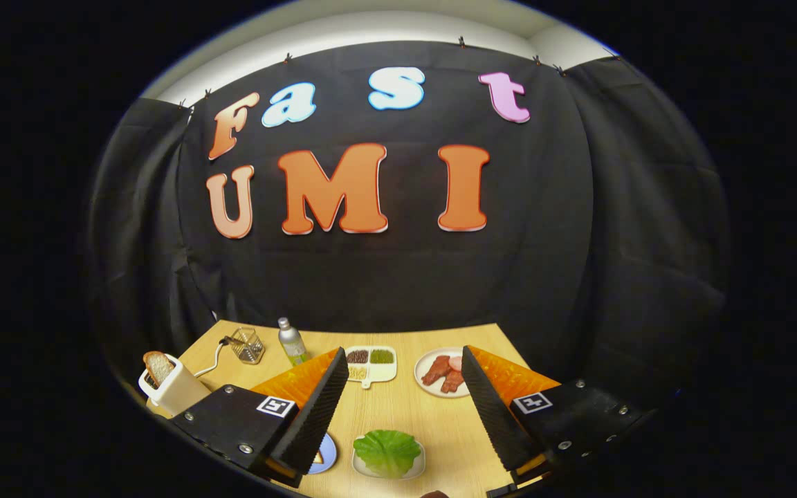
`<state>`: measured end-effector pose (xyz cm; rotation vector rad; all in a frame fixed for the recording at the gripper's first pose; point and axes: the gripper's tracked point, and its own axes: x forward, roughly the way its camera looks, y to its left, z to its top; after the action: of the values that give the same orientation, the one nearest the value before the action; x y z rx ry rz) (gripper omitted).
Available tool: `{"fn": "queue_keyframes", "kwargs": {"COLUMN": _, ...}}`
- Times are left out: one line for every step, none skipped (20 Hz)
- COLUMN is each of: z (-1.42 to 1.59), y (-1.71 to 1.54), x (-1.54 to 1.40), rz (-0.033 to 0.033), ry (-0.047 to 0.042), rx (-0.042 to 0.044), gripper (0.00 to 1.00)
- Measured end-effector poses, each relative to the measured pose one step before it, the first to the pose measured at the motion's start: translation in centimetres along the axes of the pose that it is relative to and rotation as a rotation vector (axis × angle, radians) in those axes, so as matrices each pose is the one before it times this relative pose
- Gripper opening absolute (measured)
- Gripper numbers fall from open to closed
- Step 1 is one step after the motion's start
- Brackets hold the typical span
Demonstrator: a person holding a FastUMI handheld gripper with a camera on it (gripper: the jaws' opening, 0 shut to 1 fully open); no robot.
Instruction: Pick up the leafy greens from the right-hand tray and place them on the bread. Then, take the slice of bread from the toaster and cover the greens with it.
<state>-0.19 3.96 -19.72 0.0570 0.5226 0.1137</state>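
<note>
Wooden table (398,408) stood in front of the black cloth wall (398,277). Toward the back edge: a clear glass holder (247,345) w/ dark utensils in it, and just beside it a small silver bottle (291,340) w/ a greenish label. Nearer the middle lay a white divided dish (370,364) w/ four compartments – dark, green and pale fillings. To its right, well apart, a white plate (443,373) of bacon and ham slices.
</note>
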Motion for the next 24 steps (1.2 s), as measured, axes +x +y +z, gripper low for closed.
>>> {"fn": "queue_keyframes", "kwargs": {"z": -1.423, "y": 0.179, "x": 0.593, "rz": 0.01006, "ry": 0.04039, "rx": 0.00347, "gripper": 0.99}}
{"fn": "queue_keyframes", "kwargs": {"z": -1.281, "y": 0.214, "x": 0.713, "rz": 0.00942, "ry": 0.04522, "rx": -0.00348, "gripper": 0.99}}
{"fn": "queue_keyframes", "kwargs": {"z": -1.541, "y": -0.129, "x": 0.668, "rz": -0.00011, "ry": 0.0523, "rx": -0.00634, "gripper": 0.99}}
{"fn": "queue_keyframes", "kwargs": {"z": -1.572, "y": -0.131, "x": 0.71, "rz": -0.00026, "ry": 0.0542, "rx": -0.00483, "gripper": 0.99}}
{"fn": "queue_keyframes", "kwargs": {"z": -1.448, "y": 0.062, "x": 0.725, "rz": 0.00806, "ry": 0.05622, "rx": -0.00989, "gripper": 0.99}}
{"fn": "queue_keyframes", "kwargs": {"z": -1.387, "y": 0.151, "x": 0.68, "rz": 0.00198, "ry": 0.05356, "rx": -0.00763, "gripper": 0.99}}
{"fn": "queue_keyframes", "kwargs": {"z": -1.206, "y": 0.174, "x": 0.722, "rz": 0.00343, "ry": 0.05116, "rx": -0.00964, "gripper": 0.99}}
{"fn": "queue_keyframes", "kwargs": {"z": -1.09, "y": 0.156, "x": 0.719, "rz": 0.01519, "ry": 0.0379, "rx": -0.00835, "gripper": 0.99}}
{"fn": "queue_keyframes", "kwargs": {"z": -0.952, "y": 0.301, "x": 0.708, "rz": 0.01362, "ry": 0.0424, "rx": -0.00931, "gripper": 0.99}}
{"fn": "queue_keyframes", "kwargs": {"z": -1.121, "y": 0.524, "x": 0.594, "rz": 0.02297, "ry": 0.04198, "rx": -0.00666, "gripper": 0.99}}
{"fn": "queue_keyframes", "kwargs": {"z": -1.046, "y": 0.555, "x": 0.792, "rz": 0.02208, "ry": 0.0484, "rx": -0.00317, "gripper": 0.99}}
{"fn": "queue_keyframes", "kwargs": {"z": -1.528, "y": 0.556, "x": 0.571, "rz": 0.02955, "ry": 0.06913, "rx": -0.00241, "gripper": 0.98}}
{"fn": "queue_keyframes", "kwargs": {"z": -1.089, "y": 0.582, "x": 0.72, "rz": 0.02931, "ry": 0.04836, "rx": 0.00538, "gripper": 0.97}}
{"fn": "queue_keyframes", "kwargs": {"z": -0.754, "y": 0.264, "x": 0.539, "rz": 0.01633, "ry": 0.03754, "rx": 0.00653, "gripper": 0.96}}
{"fn": "queue_keyframes", "kwargs": {"z": -0.568, "y": 0.059, "x": 0.736, "rz": 0.0069, "ry": 0.03033, "rx": 0.00144, "gripper": 0.96}}
{"fn": "queue_keyframes", "kwargs": {"z": -0.546, "y": -0.132, "x": 0.857, "rz": -0.00113, "ry": 0.02399, "rx": -0.00578, "gripper": 0.95}}
{"fn": "queue_keyframes", "kwargs": {"z": -0.321, "y": -0.174, "x": 0.78, "rz": -0.00264, "ry": 0.01843, "rx": -0.00897, "gripper": 0.95}}
{"fn": "queue_keyframes", "kwargs": {"z": -0.327, "y": -0.146, "x": 0.756, "rz": -0.00661, "ry": 0.02147, "rx": -0.00821, "gripper": 0.94}}
{"fn": "queue_keyframes", "kwargs": {"z": -0.344, "y": -0.069, "x": 0.744, "rz": 0.00042, "ry": 0.02441, "rx": -0.0067, "gripper": 0.94}}
{"fn": "queue_keyframes", "kwargs": {"z": -0.209, "y": -0.047, "x": 0.818, "rz": 0.00257, "ry": 0.02031, "rx": -0.00322, "gripper": 0.94}}
{"fn": "queue_keyframes", "kwargs": {"z": -0.235, "y": 0.085, "x": 0.775, "rz": 0.00666, "ry": 0.02003, "rx": -0.00328, "gripper": 0.93}}
{"fn": "queue_keyframes", "kwargs": {"z": -0.336, "y": 0.0, "x": 0.696, "rz": 0.00062, "ry": 0.02416, "rx": -0.00266, "gripper": 0.93}}
{"fn": "queue_keyframes", "kwargs": {"z": -0.191, "y": 0.002, "x": 0.747, "rz": 0.00354, "ry": 0.02396, "rx": -0.00375, "gripper": 0.93}}
{"fn": "queue_keyframes", "kwargs": {"z": -0.309, "y": 0.013, "x": 0.73, "rz": -0.00056, "ry": 0.02518, "rx": -0.00513, "gripper": 0.93}}
